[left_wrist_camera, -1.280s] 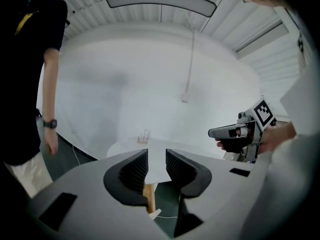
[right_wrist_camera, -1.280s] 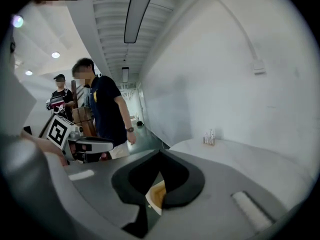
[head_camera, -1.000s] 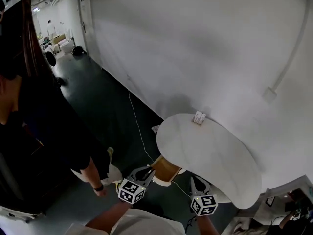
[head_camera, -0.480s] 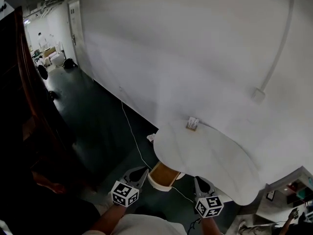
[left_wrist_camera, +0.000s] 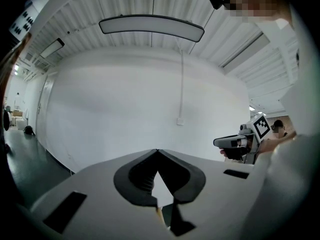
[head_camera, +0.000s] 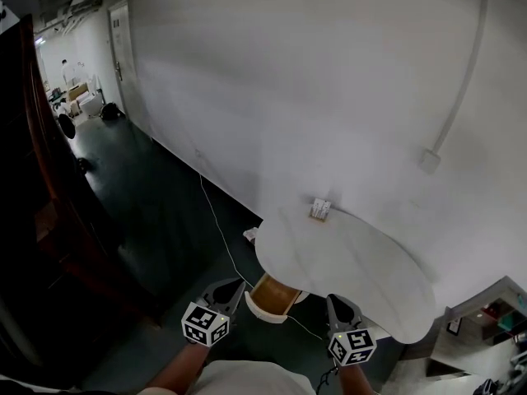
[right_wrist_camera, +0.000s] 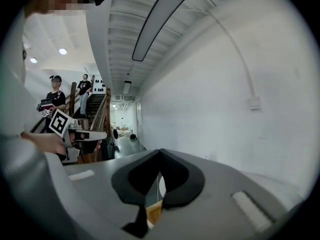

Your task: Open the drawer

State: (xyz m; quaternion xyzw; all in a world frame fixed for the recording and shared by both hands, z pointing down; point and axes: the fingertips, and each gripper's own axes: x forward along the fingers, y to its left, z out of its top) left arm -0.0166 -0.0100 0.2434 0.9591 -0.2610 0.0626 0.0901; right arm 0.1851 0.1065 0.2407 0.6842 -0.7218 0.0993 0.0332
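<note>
left gripper (head_camera: 235, 288) and right gripper (head_camera: 334, 304) both closed on nothing, near the drawer (head_camera: 274, 293)
drawer sits under near edge of white table (head_camera: 346, 262), between the grippers, touching neither; looks partly out. risk: with jaws together neither can catch the front, and a nudge could push it back in. count: two grippers, one drawer, one table, one small white box (head_camera: 319, 210) on it.

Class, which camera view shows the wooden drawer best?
The head view: the wooden drawer juts out from under the white table. Each gripper view shows only a tan sliver of it, low in the frame.
</note>
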